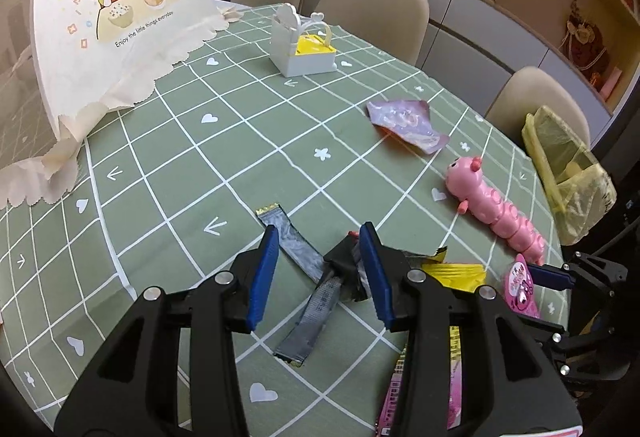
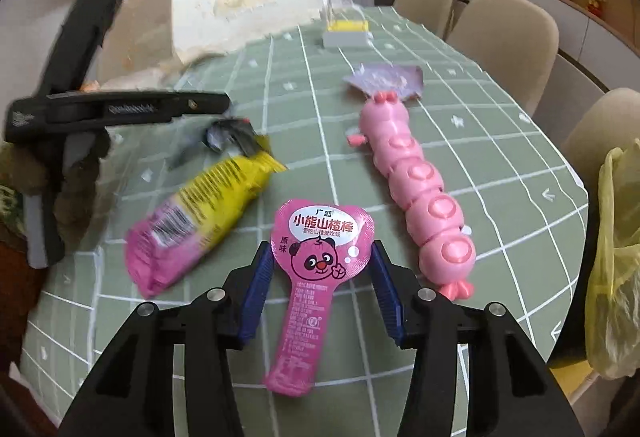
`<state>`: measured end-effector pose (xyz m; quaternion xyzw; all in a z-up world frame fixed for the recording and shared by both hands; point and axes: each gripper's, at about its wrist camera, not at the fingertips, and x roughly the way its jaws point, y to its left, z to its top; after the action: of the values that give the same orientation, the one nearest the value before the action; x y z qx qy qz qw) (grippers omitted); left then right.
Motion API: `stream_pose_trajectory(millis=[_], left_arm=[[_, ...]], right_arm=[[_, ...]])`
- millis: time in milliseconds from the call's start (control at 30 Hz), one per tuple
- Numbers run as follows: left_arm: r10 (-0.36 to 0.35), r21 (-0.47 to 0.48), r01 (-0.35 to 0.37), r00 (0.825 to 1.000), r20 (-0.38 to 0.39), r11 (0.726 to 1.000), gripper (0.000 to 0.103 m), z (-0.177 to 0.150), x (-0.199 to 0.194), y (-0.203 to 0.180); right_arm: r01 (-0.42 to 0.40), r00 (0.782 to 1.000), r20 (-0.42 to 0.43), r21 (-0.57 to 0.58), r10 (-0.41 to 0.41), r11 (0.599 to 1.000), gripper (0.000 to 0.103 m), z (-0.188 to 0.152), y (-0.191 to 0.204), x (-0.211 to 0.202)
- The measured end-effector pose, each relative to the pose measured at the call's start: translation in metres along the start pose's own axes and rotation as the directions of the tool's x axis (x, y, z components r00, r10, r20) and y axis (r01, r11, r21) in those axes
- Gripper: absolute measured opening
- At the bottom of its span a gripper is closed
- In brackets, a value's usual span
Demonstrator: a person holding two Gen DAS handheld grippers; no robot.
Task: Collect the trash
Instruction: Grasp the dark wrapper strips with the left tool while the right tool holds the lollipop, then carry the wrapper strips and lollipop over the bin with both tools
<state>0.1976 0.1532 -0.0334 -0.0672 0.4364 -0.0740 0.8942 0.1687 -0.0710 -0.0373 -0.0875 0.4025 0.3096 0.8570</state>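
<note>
The right claw (image 2: 322, 269) stands apart around the pink wrapper (image 2: 318, 277) on the counter (image 2: 500, 165) — long axis toward 12 o'clock — while the left claw (image 1: 320, 253), also apart, straddles the silver wrapper (image 1: 298, 249).

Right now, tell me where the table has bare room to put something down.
Bare cloth lies between the paper bag, the white box and the silver wrapper. A smaller patch sits between the box and the purple wrapper. It is crowded near the left tongs and right tongs: the yellow-pink packet, the lollipop wrapper and the pink caterpillar toy.
</note>
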Motion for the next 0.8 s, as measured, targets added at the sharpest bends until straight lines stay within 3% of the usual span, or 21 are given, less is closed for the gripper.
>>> stream_pose_trajectory(millis=[133, 233, 433, 600, 800], left_arm=[[-0.035, -0.01, 0.035, 0.999, -0.006, 0.999, 0.046, 0.001, 0.0, 0.002], [-0.039, 0.036, 0.041, 0.999, -0.038, 0.999, 0.049, -0.002, 0.006, -0.006], [0.03, 0.095, -0.024, 0.998, -0.058, 0.995, 0.049, -0.013, 0.017, -0.019], [0.035, 0.14, -0.031, 0.999, -0.031, 0.99, 0.027, -0.015, 0.011, -0.026], [0.054, 0.219, -0.055, 0.998, 0.01, 0.974, 0.025, -0.019, 0.006, -0.042]], right_arm=[[0.017, 0.997, 0.08, 0.016, -0.018, 1.0, 0.046, -0.005, -0.001, -0.024], [0.06, 0.992, 0.112, 0.054, -0.066, 0.997, 0.046, -0.013, -0.008, -0.035], [0.024, 0.991, 0.127, 0.136, -0.042, 0.99, 0.046, -0.029, -0.024, -0.041], [0.017, 0.991, 0.126, 0.162, -0.038, 0.987, 0.046, -0.037, -0.031, -0.042], [0.022, 0.993, 0.112, 0.178, -0.043, 0.984, 0.046, -0.045, -0.037, -0.038]])
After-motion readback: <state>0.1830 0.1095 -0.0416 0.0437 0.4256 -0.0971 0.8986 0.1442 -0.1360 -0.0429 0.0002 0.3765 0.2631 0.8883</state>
